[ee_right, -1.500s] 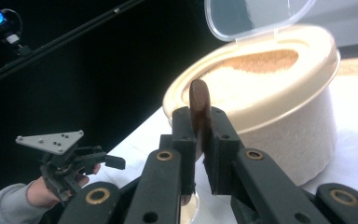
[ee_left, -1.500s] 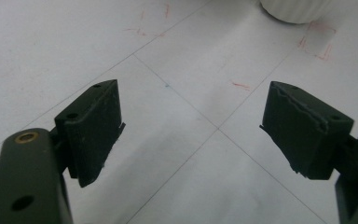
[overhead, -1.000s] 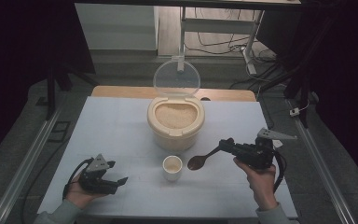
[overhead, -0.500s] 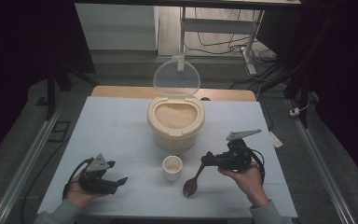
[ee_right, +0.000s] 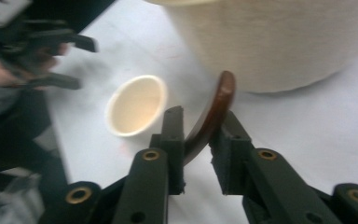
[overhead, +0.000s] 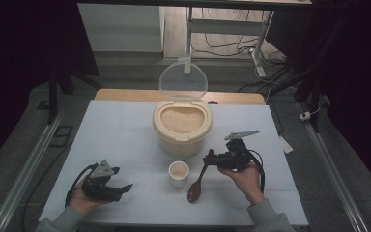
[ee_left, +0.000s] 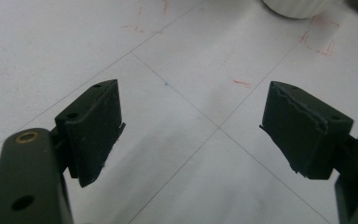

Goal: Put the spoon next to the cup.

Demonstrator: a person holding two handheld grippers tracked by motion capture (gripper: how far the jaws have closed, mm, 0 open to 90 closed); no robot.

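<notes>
Resting spoon (overhead: 197,184) bowl on table, right gripper (overhead: 209,159) jaws just loosening round handle.

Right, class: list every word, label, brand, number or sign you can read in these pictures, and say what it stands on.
None: nothing readable stands on the rice container, the cup or the spoon.
The red pen marks on the table are corner lines, not letters or numbers.

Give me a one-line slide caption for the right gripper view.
Right gripper, jaws just opening, with wooden spoon handle between them, near small cup and rice container.
</notes>
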